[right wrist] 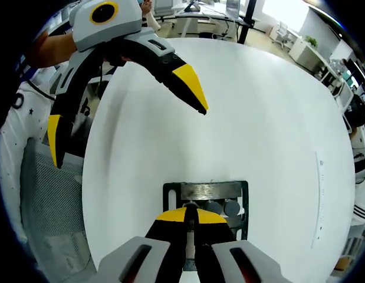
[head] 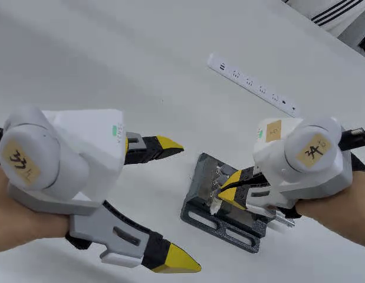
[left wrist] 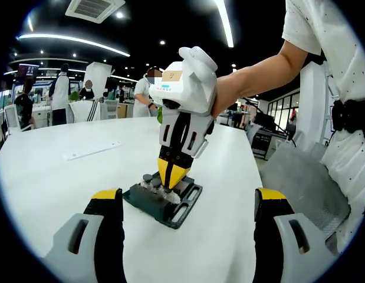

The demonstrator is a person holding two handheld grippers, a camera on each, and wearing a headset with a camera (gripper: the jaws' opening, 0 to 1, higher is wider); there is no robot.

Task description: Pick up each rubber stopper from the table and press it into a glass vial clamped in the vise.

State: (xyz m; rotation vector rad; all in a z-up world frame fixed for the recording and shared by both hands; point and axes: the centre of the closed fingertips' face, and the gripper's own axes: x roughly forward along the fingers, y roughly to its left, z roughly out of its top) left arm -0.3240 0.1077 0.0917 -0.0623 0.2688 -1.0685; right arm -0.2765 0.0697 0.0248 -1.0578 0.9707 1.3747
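Note:
A dark grey vise [head: 226, 227] sits on the white table and clamps small glass vials [head: 220, 177]. Two of them carry grey stoppers [right wrist: 224, 207]. My right gripper [head: 225, 193] is shut, its yellow tips down on the near end of the vise jaws. In the right gripper view the closed tips [right wrist: 190, 214] hide whatever lies under them. My left gripper [head: 173, 203] hangs open to the left of the vise, nothing between its jaws. In the left gripper view its own jaws [left wrist: 188, 196] frame the vise [left wrist: 185, 207] and the right gripper [left wrist: 172, 175] pointing straight down.
A white power strip [head: 253, 84] lies on the table beyond the vise. The table's right edge [left wrist: 259, 177] drops to a grey floor. People stand at benches far behind.

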